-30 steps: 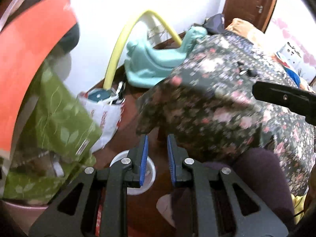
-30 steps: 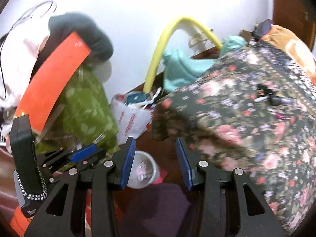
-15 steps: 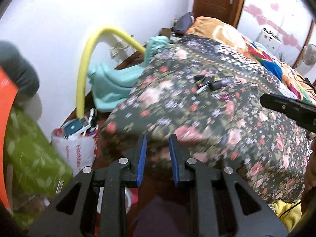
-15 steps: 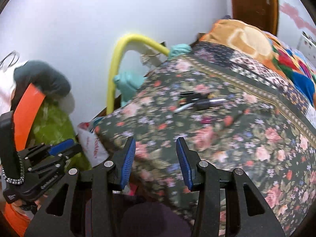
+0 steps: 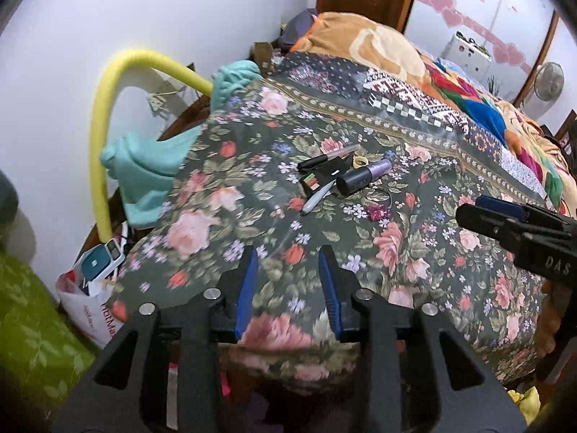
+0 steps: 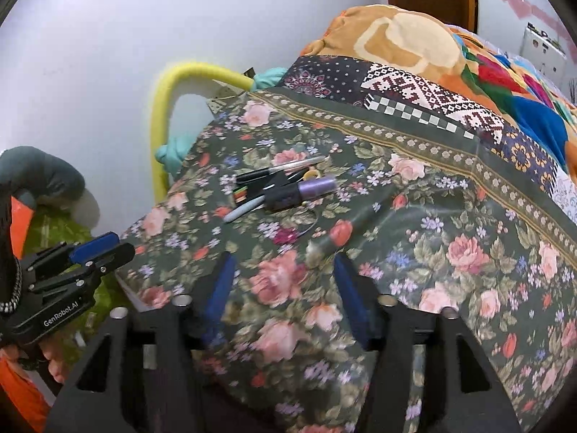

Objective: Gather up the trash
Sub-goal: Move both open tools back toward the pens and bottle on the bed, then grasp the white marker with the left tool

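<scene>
Hovering both grippers over the bed [image 5: 414, 252] | our left gripper [image 5: 288, 285] fingers just widening, empty | right gripper [image 6: 285, 288] fingers spreading too, nothing between | trash pile [image 5: 339, 176] of pens and a purple tube lies mid-quilt, ahead, well apart from both.

pens [image 5: 326, 160] and a bottle [image 5: 364, 176] together on the bedspread [image 5: 414, 245], bag [image 5: 90, 306] left below

Bedspread [image 5: 414, 252] was dk green w/ pink roses. Blanket [image 5: 371, 43] at 12 o'clock was orange & cream. Hose [image 5: 99, 137] at 9 o'clock was yellow; cloth [image 5: 151, 169] teal; tube [image 5: 364, 176] black w/ purple end.
</scene>
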`<state>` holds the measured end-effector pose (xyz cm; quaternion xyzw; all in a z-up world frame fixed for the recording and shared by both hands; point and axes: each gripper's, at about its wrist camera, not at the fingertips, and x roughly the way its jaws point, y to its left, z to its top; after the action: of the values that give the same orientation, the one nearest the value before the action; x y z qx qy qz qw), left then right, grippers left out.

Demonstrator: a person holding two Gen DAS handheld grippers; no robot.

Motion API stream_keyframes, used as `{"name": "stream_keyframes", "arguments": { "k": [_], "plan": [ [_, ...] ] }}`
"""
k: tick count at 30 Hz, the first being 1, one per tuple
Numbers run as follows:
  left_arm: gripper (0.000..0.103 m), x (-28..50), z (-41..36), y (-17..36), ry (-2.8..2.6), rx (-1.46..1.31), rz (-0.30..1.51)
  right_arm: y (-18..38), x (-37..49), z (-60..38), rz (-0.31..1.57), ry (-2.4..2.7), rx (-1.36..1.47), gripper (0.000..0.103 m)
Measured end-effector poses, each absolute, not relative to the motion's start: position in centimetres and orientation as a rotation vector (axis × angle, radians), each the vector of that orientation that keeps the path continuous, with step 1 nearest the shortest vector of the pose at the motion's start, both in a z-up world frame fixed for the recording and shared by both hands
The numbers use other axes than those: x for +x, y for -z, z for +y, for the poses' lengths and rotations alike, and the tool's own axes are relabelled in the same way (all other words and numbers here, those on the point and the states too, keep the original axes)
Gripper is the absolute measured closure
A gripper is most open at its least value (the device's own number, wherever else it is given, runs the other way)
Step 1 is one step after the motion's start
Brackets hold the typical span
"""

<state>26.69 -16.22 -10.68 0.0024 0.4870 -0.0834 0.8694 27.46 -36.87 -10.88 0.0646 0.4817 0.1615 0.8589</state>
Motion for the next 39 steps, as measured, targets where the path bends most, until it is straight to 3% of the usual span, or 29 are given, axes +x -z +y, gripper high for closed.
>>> {"name": "stream_keyframes", "arguments": {
  "k": [16, 20, 22, 27, 36, 39],
  "plan": [
    [0.064, 33.2, -16.7, 16.8, 0.249, 0.029, 1.091, 18.2, 32.6, -31.6, 1.045, -0.323, -0.098, 0.047],
    [0.064, 34.2, -17.4, 17.4, 0.289, 0.030, 1.095, 19.1, 32.3, -31.0, 1.018, -0.299, -0.157, 0.064],
    [0.064, 34.7, -18.0, 17.7, 0.310, 0.037, 1.096, 19.0, 32.1, -31.0, 1.004, -0.312, -0.170, 0.077],
    [0.064, 36.1, -19.4, 18.6, 0.355, 0.060, 1.106, 18.8, 32.3, -31.9, 1.018, -0.327, -0.125, 0.077],
    [0.070, 37.4, -21.7, 20.2, 0.410, 0.106, 1.097, 18.2, 32.4, -34.7, 1.052, -0.320, 0.010, 0.077],
    [0.087, 37.5, -21.9, 20.4, 0.391, 0.095, 1.109, 17.9, 32.3, -35.4, 1.055, -0.311, 0.030, 0.077]
  ]
}}
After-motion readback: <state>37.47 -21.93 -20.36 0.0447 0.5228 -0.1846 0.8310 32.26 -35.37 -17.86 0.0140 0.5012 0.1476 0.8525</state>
